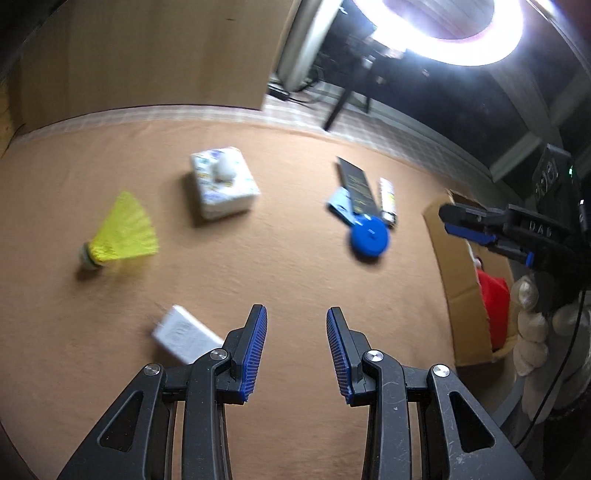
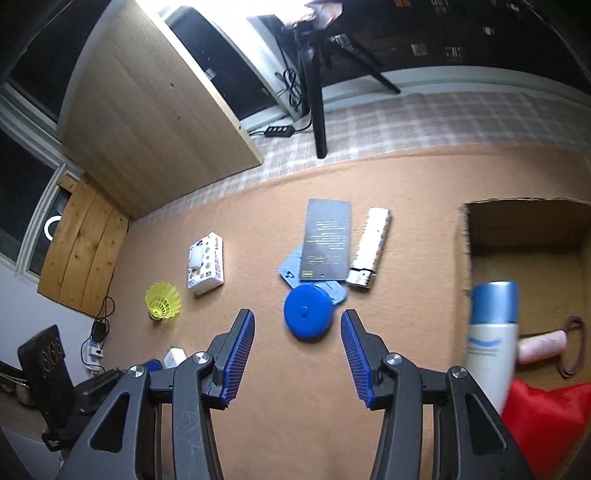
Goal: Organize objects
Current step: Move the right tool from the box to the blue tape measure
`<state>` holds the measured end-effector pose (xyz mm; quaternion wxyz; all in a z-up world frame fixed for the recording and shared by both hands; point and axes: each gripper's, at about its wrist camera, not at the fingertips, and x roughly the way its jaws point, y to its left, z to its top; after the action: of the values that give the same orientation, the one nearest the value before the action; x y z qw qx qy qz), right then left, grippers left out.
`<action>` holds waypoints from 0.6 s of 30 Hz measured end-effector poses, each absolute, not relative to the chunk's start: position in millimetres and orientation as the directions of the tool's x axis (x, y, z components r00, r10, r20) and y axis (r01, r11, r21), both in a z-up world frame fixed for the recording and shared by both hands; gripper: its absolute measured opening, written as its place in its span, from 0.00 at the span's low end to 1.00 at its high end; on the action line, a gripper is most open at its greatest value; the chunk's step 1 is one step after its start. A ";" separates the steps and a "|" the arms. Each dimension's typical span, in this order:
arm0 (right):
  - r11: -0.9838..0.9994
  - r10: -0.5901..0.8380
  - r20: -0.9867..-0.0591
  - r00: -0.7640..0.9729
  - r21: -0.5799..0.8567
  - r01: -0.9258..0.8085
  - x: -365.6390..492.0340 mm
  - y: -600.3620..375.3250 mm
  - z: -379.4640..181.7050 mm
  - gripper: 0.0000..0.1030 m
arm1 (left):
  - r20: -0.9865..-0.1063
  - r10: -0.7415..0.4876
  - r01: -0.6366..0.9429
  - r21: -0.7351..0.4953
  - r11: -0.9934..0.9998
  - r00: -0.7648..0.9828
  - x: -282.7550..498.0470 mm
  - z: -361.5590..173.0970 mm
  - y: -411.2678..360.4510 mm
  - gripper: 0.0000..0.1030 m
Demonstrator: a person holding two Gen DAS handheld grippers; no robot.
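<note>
This looks like a room in a home, set up for filming: a tan blanket (image 2: 314, 424) lies over a checked floor mat (image 2: 388, 122), with a wooden cabinet (image 2: 147, 99), a black tripod (image 2: 314, 92) and a bright ring light (image 1: 443, 33) nearby.

Under my claws lay a matt, felt-like tan cloth (image 2: 388, 369), faintly fuzzy. Just ahead of my right claw (image 2: 297, 354) sat a smooth, slightly glossy blue plastic disc (image 2: 306, 317), and to its right a rough, dull cardboard box (image 2: 463, 236). My fingers (image 1: 255, 345) were scuffed black plastic with ribbed blue pads and shiny metal pins.
</note>
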<state>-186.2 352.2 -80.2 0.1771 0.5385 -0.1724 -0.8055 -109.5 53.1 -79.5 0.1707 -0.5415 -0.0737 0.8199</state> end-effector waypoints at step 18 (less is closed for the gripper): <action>-0.915 -0.403 -0.862 -0.308 0.380 0.136 -225.9 311.9 -110.6 0.42 | -0.845 0.377 -0.138 -0.352 -0.926 -0.380 -132.6 -77.4 12.2 0.35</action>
<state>-225.9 311.9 -110.6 0.1683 0.5634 -0.1187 -0.8001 -132.6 12.2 -77.4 0.1565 -0.5344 -0.1121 0.8230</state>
